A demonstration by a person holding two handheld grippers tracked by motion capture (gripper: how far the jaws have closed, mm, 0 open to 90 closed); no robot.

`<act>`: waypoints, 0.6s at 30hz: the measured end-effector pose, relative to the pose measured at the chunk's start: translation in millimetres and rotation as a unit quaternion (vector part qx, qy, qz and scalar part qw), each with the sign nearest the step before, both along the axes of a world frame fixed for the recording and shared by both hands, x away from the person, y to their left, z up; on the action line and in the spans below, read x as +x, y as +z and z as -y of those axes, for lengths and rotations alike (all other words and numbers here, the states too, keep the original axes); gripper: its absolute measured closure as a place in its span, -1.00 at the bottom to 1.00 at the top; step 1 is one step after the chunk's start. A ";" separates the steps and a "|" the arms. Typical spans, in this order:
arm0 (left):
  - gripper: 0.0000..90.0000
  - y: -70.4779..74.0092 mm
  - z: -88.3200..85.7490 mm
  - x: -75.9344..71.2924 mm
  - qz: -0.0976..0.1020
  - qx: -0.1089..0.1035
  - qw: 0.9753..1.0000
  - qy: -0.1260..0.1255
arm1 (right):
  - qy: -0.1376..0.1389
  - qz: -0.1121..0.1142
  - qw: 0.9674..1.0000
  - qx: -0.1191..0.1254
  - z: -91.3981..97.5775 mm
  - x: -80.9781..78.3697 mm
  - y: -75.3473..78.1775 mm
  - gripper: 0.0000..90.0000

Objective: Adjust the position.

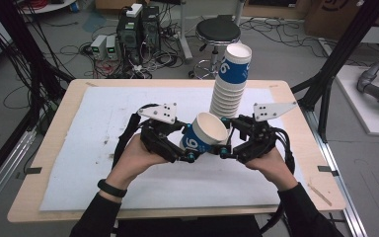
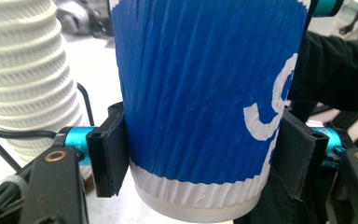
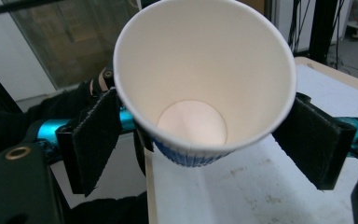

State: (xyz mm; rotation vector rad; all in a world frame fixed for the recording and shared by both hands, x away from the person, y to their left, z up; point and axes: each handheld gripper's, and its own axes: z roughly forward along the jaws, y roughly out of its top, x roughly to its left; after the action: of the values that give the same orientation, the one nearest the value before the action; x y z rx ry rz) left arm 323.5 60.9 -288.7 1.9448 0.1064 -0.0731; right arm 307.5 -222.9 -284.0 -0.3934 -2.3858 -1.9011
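A blue and white paper cup (image 1: 205,133) is held tilted above the white mat, its open mouth turned to the right. My left gripper (image 1: 190,143) is shut on it. In the left gripper view both black pads (image 2: 109,149) press on the cup's ribbed blue wall (image 2: 205,84) near its base. My right gripper (image 1: 225,137) stands at the cup's mouth. In the right gripper view I look into the empty white inside of the cup (image 3: 191,60), with the right gripper (image 3: 204,140) open and its pads (image 3: 312,140) flanking the rim without squeezing it.
A tall stack of the same cups (image 1: 229,94) stands on the white mat (image 1: 103,128) just behind the grippers and leans slightly; it also rises at the left in the left gripper view (image 2: 23,79). A black stool (image 1: 218,32) and cables lie beyond the table's far edge.
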 end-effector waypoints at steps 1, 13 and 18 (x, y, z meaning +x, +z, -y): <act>-0.35 0.3 -0.4 0.0 0.001 -0.007 1.000 0.001 | 0.000 0.000 1.000 0.003 0.3 0.3 -0.3 -0.64; -0.35 -3.9 7.4 -1.5 0.002 -0.003 1.000 -0.007 | -0.001 -0.002 1.000 0.025 -4.6 0.2 -4.7 -0.51; -0.37 -3.9 9.0 -2.7 0.001 0.022 1.000 -0.007 | 0.004 0.001 1.000 0.009 -5.7 0.1 -4.9 -0.47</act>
State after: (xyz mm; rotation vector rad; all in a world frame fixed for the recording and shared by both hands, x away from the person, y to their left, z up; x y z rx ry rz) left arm 320.9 51.9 -292.6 1.9895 0.0940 -0.0798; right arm 307.6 -217.2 -288.9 -0.3794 -2.3660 -1.9184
